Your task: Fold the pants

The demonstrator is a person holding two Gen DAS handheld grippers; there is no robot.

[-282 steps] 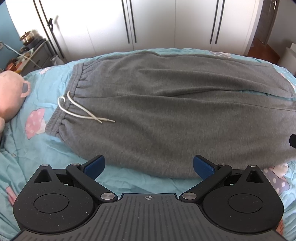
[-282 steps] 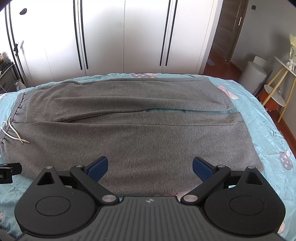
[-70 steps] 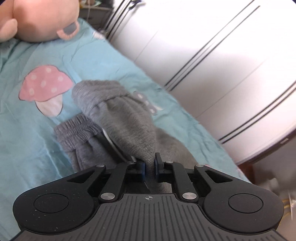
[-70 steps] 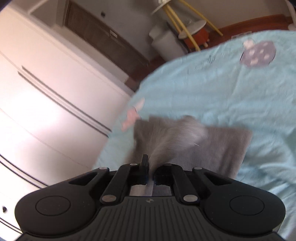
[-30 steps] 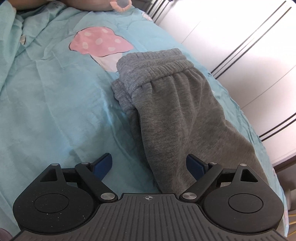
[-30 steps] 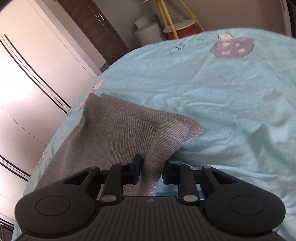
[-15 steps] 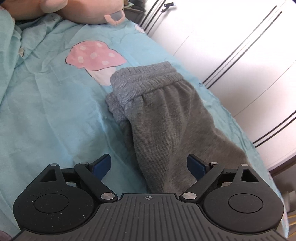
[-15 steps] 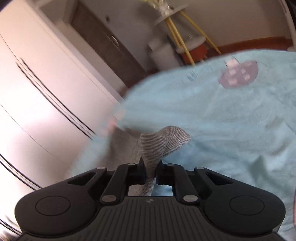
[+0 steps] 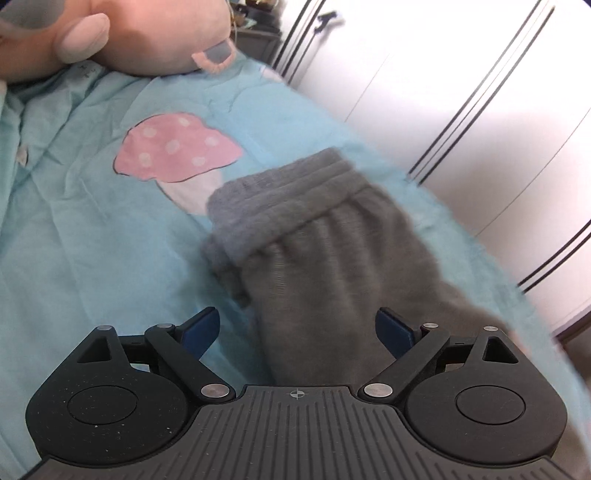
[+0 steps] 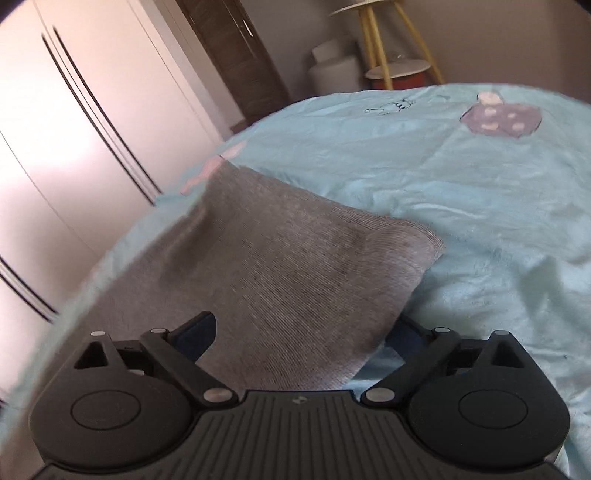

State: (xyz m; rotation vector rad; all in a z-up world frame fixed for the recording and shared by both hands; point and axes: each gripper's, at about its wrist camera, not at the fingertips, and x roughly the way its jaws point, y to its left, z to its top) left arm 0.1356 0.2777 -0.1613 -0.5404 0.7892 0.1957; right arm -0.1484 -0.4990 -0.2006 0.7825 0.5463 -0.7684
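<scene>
Grey pants (image 9: 332, 258) folded lengthwise on bed (image 9: 92, 240); left gripper (image 9: 297, 325) spread, right gripper (image 10: 303, 332) opening, releasing cloth.

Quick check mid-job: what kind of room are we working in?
Most likely a bedroom: grey sweatpants lie on a light-blue mushroom-print bedspread, a pink plush toy beside them, tall white wardrobe doors behind.
</scene>
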